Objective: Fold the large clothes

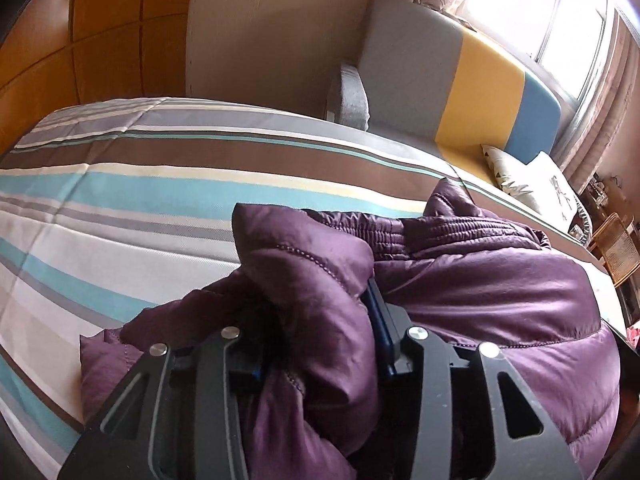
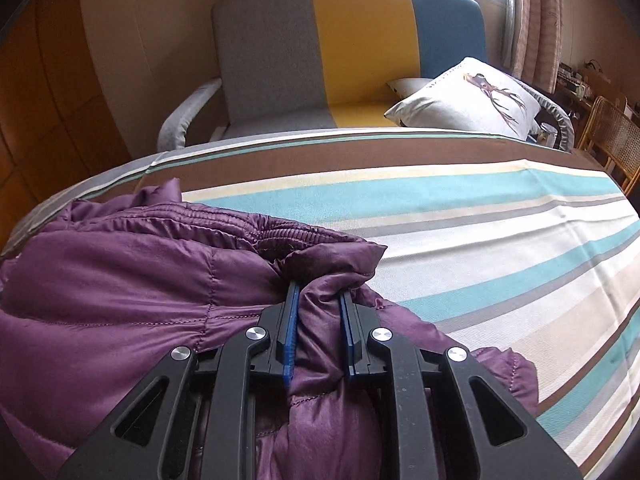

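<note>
Purple puffer jacket point(image 1: 480, 280) lies bunched on the striped bed point(image 1: 120, 208), at the near edge. Both claws are at it, angled down.

Left claw point(image 1: 316, 320): jaws part-way apart, a thick fold of jacket bulging up between them. One blue pad point(image 1: 380, 320) shows beside the fold; the other is buried in cloth. Cannot tell whether the pads press or the fold merely sits loose between them.

Right claw point(image 2: 320, 312): narrow, both blue pads pinching a ridge of jacket. Looks like a firm hold.

Key relation: the jacket's bulk lies between the two claws, right of the left claw and left of the right one, with its ribbed hem band point(image 2: 224, 220) running across the bed ahead of both. Long axis looks side to side, along the stripes. Each claw has one end of the near edge; neither is clearly nearer the hem.

Judgement: the fold would carry the near edge forward over the bulk toward the hem.

Surroundings: open bed beyond and to both sides. Tri-colour sofa point(image 2: 360, 52) with cushion point(image 2: 460, 100) stands past the far edge, wicker chair point(image 2: 616, 136) well off. Nothing obstructs.
</note>
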The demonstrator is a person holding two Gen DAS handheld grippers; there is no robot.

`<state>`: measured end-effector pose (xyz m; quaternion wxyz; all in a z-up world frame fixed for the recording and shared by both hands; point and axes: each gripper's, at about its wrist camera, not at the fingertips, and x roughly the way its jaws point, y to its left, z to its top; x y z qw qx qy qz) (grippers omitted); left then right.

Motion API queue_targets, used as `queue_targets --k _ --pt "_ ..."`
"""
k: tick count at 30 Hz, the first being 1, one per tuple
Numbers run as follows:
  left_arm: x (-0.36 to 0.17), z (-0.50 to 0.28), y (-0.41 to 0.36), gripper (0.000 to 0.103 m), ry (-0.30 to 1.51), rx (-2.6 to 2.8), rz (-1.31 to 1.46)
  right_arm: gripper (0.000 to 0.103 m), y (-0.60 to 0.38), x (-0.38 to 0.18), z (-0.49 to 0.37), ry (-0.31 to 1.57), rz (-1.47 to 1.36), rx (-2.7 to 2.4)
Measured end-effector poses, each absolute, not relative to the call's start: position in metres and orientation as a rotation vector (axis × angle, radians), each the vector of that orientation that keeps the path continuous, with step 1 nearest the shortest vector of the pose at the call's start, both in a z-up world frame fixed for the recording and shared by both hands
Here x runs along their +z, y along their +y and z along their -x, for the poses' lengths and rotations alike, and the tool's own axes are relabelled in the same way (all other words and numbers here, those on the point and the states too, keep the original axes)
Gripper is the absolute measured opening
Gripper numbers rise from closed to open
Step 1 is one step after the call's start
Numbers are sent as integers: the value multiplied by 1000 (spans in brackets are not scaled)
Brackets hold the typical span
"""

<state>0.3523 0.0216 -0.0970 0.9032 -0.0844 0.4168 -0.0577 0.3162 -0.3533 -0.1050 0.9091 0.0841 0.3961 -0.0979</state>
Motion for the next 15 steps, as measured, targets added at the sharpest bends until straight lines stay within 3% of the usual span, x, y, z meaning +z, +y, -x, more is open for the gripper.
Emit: queue_targets --k 4,6,7,15 --pt "-98 -351 20 44 859 -113 172 18 -357 -108 -316 814 -192 -199" --pt "-93 -347 19 54 854 -80 157 18 -355 -108 -316 814 -177 -206" --pt "-88 -344 19 65 849 -64 146 18 -354 -108 -316 814 -171 -209" --pt "-16 -287 -15 80 631 -92 153 23 -352 -107 -314 811 -158 -222"
